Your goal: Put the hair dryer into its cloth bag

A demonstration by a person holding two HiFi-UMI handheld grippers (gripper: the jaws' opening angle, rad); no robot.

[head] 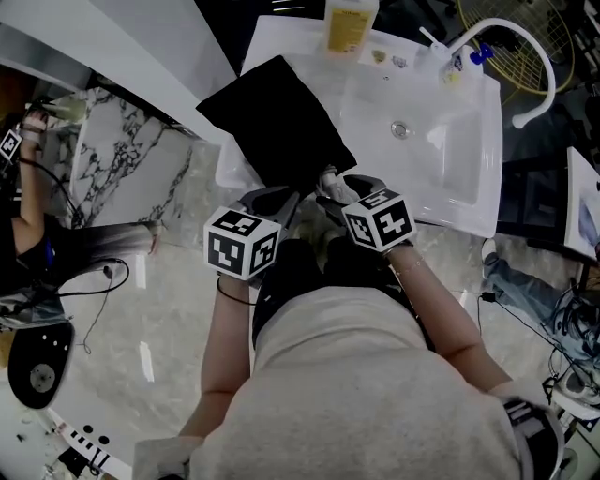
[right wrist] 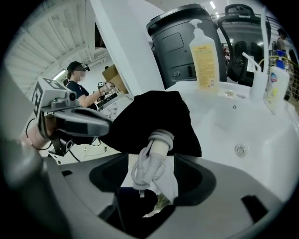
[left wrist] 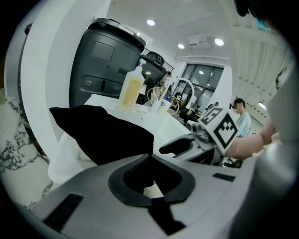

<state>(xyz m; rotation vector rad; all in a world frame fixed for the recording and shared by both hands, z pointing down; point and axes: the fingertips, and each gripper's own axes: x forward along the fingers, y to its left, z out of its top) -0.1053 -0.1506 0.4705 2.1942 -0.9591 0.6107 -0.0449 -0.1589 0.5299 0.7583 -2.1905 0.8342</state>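
At the near edge of the white table (head: 441, 178) | left gripper (left wrist: 149, 158) is pinching the cloth bag (head: 277, 122) by its rim | right gripper (right wrist: 148, 161) is clasping the hair dryer (right wrist: 159, 144), cord-wound end against the bag | dryer apparently not yet inside

A flat black cloth bag (head: 277, 117) covers the white bench's (head: 469, 217) left side. The basin (head: 441, 159) right of it lies open. A yellow soap bottle (head: 350, 23) and a curved white faucet (head: 502, 23) stand along the far edge.
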